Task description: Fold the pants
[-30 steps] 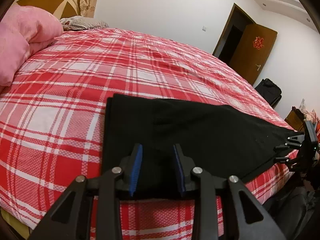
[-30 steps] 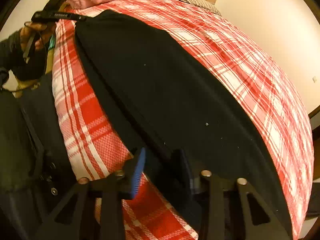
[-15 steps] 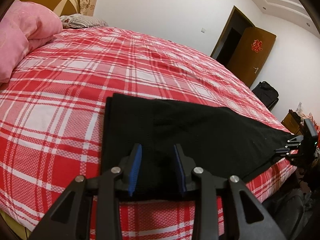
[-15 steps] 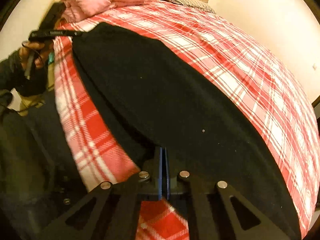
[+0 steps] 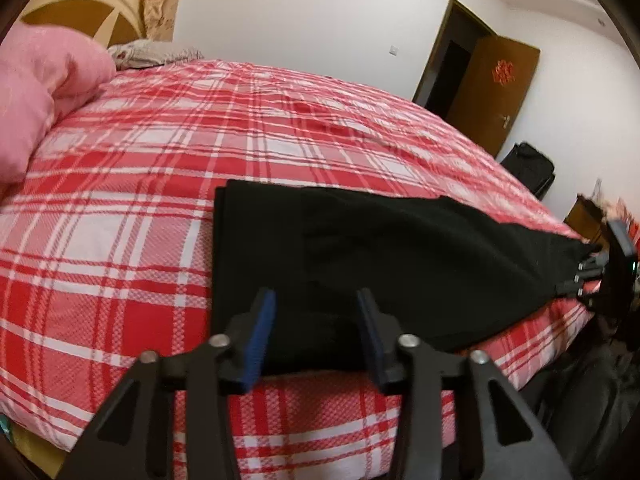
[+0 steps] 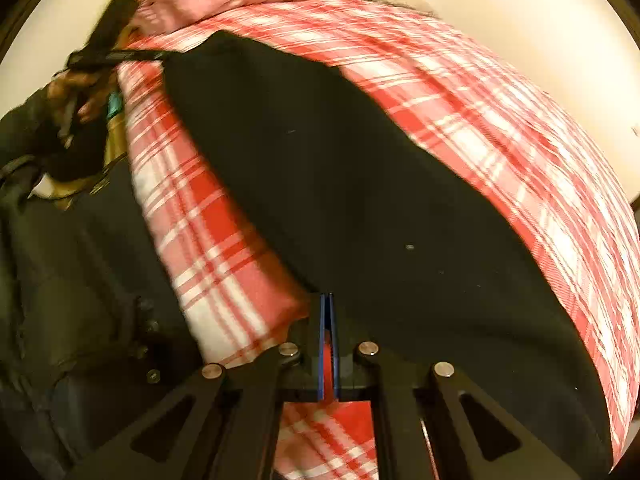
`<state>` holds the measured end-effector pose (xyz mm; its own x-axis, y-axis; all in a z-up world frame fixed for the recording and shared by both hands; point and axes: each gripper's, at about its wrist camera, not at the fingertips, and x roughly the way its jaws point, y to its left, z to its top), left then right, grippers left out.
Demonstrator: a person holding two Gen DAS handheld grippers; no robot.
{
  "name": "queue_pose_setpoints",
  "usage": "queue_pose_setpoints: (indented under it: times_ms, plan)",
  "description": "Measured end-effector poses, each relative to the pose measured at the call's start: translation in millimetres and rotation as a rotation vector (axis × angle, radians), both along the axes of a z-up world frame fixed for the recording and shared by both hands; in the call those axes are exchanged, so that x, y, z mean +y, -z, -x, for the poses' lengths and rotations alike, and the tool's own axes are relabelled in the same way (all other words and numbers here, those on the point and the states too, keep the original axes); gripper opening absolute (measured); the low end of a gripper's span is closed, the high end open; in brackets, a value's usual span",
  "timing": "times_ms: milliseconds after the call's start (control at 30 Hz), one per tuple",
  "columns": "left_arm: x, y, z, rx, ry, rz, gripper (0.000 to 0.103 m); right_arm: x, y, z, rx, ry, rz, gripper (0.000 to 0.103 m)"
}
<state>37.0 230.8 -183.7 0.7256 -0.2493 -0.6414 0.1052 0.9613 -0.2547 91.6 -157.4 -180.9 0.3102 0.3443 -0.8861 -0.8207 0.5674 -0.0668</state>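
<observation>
Black pants [image 5: 400,264] lie flat along the near edge of a red plaid bed [image 5: 240,128]. My left gripper [image 5: 316,320] stands over the waist end, its jaws opening. Black cloth lies between the blue pads [image 5: 260,332], which do not press on it. In the right wrist view the same pants [image 6: 340,184] stretch away. My right gripper [image 6: 327,308] has its pads together on the leg hem at the bed's edge. The left wrist view shows the right gripper [image 5: 588,268] at the far leg end. A hand holds the left gripper [image 6: 158,55] at the waist corner.
A pink quilt [image 5: 44,92] and a pillow [image 5: 152,50] lie at the head of the bed. An open wooden door [image 5: 496,88] and a black suitcase [image 5: 528,168] stand beyond the bed. The person's dark clothing [image 6: 60,280] fills the space beside the bed edge.
The right gripper's jaws went from apart to shut on the pants' leg hem. The left gripper's pads have spread wider over the waist end. Neither hand has shifted much.
</observation>
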Motion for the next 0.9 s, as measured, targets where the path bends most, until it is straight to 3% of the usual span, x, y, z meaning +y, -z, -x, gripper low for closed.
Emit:
queue_pose_setpoints:
  times_ms: [67, 167, 267, 533, 733, 900]
  plan:
    - [-3, -1, -1, 0.0, -0.001, -0.023, 0.048, -2, 3, -6, 0.025, 0.005, -0.005, 0.002]
    - [-7, -4, -1, -0.009, -0.002, -0.025, 0.048, 0, 7, -10, -0.006, 0.019, 0.008, 0.002]
    - [-14, -1, -2, 0.009, 0.022, -0.04, 0.059, 2, 12, -10, -0.007, 0.009, 0.018, 0.003]
    - [-20, 8, 6, -0.002, 0.03, -0.116, 0.06, -8, 10, -2, -0.004, -0.004, 0.015, 0.004]
    - [-16, -13, -3, -0.035, -0.001, -0.064, 0.06, -31, -2, -8, -0.032, 0.08, -0.011, 0.004]
    - [-42, -35, -29, -0.062, 0.053, -0.048, 0.066, -69, -19, -16, -0.077, 0.198, -0.044, 0.004]
